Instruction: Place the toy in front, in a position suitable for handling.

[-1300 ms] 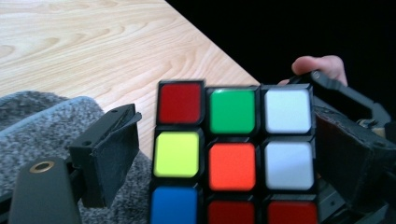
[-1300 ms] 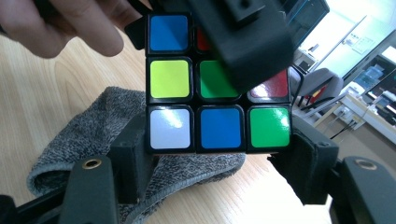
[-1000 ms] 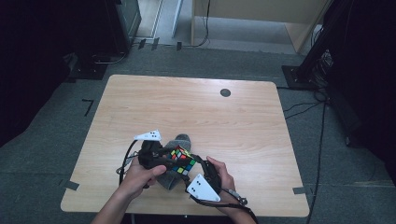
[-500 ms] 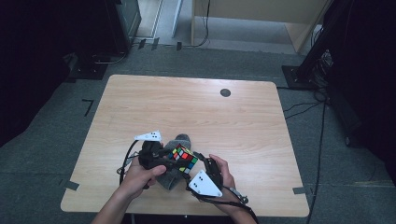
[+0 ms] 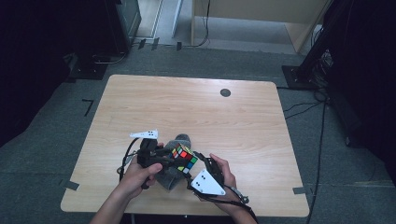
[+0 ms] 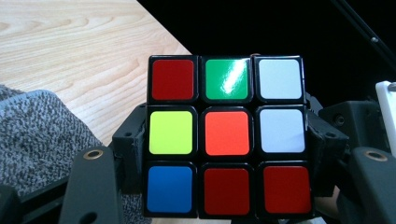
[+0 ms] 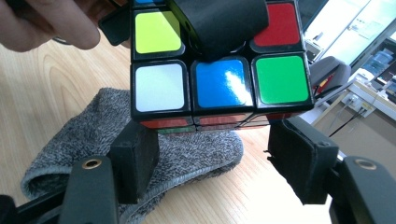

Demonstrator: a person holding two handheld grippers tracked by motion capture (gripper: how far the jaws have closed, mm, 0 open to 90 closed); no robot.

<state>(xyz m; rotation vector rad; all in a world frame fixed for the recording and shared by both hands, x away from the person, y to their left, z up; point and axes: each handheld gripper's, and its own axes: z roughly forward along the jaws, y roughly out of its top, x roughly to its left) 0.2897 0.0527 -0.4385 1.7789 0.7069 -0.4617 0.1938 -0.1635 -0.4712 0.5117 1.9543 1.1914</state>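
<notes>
On the left, the person's left hand (image 5: 138,173) holds the left gripper (image 6: 228,144). Its two black jaws squeeze the sides of the small plastic puzzle cube with coloured squares (image 5: 183,157). The cube is up in the air, just above the near part of the light wooden table (image 5: 196,112). A grey knitted cloth (image 7: 70,154) lies on the table right under it.

The job looks like twisting the cube until each side has one colour. That is far from done. The side seen from the left gripper view has red, green, white, yellow, orange and blue squares all mixed up. The side seen from the right gripper view is mixed up too.

On the right, the right hand (image 5: 223,173) holds the right gripper (image 7: 215,163). Its jaws have just been closing a little, but they stand apart and nothing is pinched between them. The cube's bottom row sits just past their tips.

I think the next step is for the right gripper to grab one row and turn it. Many more turns are left after that.
</notes>
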